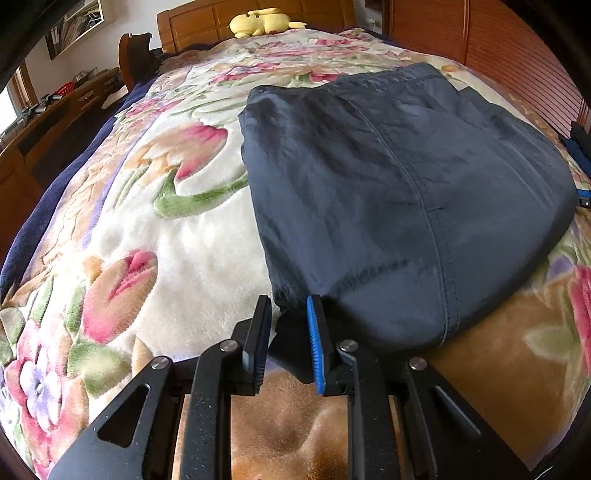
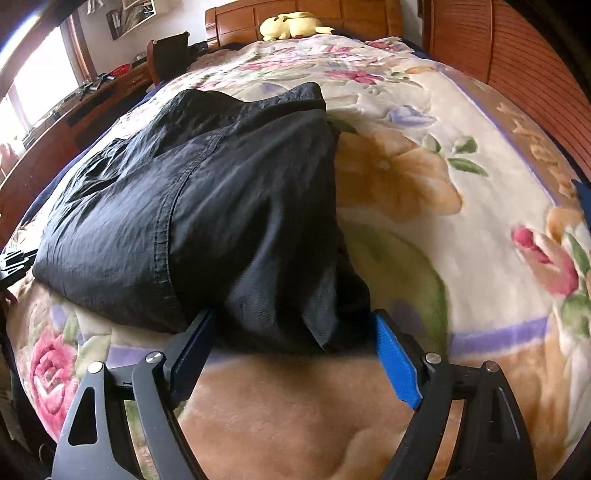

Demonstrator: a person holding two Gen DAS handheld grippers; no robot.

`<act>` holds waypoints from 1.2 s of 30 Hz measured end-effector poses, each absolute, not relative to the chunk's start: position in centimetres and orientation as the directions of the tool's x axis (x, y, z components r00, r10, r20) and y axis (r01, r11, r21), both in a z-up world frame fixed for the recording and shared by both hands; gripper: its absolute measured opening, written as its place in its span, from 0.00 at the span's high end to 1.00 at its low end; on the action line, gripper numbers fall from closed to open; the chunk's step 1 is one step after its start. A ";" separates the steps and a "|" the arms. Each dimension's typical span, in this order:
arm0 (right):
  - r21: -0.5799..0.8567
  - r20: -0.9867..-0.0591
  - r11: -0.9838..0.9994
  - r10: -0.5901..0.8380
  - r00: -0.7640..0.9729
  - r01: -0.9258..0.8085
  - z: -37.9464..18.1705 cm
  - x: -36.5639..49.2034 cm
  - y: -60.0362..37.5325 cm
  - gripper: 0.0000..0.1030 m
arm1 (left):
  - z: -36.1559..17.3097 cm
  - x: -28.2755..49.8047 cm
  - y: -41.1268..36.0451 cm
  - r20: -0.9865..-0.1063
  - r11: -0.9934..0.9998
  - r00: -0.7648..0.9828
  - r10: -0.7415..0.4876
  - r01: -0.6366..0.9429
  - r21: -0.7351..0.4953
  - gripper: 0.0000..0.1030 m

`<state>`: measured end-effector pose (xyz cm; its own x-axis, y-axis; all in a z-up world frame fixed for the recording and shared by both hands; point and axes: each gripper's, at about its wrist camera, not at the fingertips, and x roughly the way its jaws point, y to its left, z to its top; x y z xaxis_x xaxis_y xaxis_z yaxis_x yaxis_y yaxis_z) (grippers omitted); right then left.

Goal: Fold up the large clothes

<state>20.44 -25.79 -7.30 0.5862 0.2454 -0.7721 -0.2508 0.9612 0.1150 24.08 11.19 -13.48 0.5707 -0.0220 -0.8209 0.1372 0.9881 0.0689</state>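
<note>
A dark navy garment [image 1: 388,184] lies folded on the flowered blanket, with a stitched seam running down its top layer. My left gripper [image 1: 290,301] is at its near left corner, jaws narrow and shut on a bunched bit of the dark cloth. In the right wrist view the same garment [image 2: 203,203] reaches down to my right gripper [image 2: 293,317]. That gripper stands wide open, and the garment's near right edge lies loosely between its spread fingers. The blue pad [image 2: 397,365] on the right finger is bare, and the left finger's tip is hidden under cloth.
The flowered fleece blanket [image 1: 177,240] covers the whole bed. A yellow plush toy [image 1: 258,22] lies by the wooden headboard [image 1: 199,26]. A wooden desk [image 1: 55,110] and a chair [image 1: 133,55] stand at the left, and a slatted wooden cabinet [image 1: 517,55] at the right.
</note>
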 end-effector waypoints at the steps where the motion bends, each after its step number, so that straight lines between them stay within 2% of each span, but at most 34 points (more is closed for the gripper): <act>1: 0.108 -0.771 0.962 0.240 0.590 -0.250 -7.3 20.4 -25.7 0.18 | -13.5 24.1 11.2 -0.820 0.988 0.572 -0.023 0.138 0.068 0.81; 7: 0.072 -0.772 0.966 0.211 0.600 -0.247 -7.4 20.2 -25.1 0.18 | -12.9 23.5 11.5 -0.820 0.991 0.572 -0.030 0.125 0.051 0.80; 11: 0.093 -0.771 0.965 0.225 0.596 -0.244 -7.9 20.3 -25.2 0.18 | -12.5 22.5 12.1 -0.824 0.993 0.558 -0.096 0.111 -0.040 0.80; 20: 0.119 -0.767 0.963 0.245 0.594 -0.244 -8.3 20.6 -25.5 0.18 | -13.5 23.7 12.8 -0.844 0.986 0.511 -0.163 0.104 -0.128 0.80; 26: 0.082 -0.775 0.963 0.224 0.591 -0.258 -8.4 20.7 -24.9 0.19 | -13.7 24.3 12.4 -0.848 0.988 0.508 -0.155 0.083 -0.131 0.80; 28: 0.099 -0.772 0.956 0.249 0.584 -0.278 -8.4 20.7 -24.8 0.27 | -13.6 24.1 12.1 -0.846 0.990 0.514 -0.138 0.081 -0.113 0.80; 30: 0.110 -0.768 0.948 0.271 0.580 -0.298 -8.3 20.6 -24.7 0.43 | -13.5 23.9 11.6 -0.845 0.992 0.520 -0.121 0.105 -0.077 0.80; 31: 0.103 -0.765 0.946 0.272 0.584 -0.306 -8.3 20.5 -24.6 0.47 | -13.5 23.8 11.5 -0.845 0.991 0.521 -0.123 0.114 -0.073 0.80; 33: 0.057 -0.749 0.946 0.252 0.613 -0.319 -8.0 19.9 -24.1 0.74 | -13.4 23.7 11.3 -0.840 0.985 0.521 -0.148 0.151 -0.080 0.86; 36: -0.023 -0.735 0.954 0.187 0.652 -0.299 -7.2 19.1 -22.9 0.84 | -12.9 23.1 11.5 -0.827 0.982 0.539 -0.162 0.175 -0.078 0.96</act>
<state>19.15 -22.94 -7.18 0.6519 0.1867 -0.7350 -0.2986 0.9541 -0.0225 23.13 11.50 -12.90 0.5391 -0.1617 -0.8266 0.1747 0.9815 -0.0781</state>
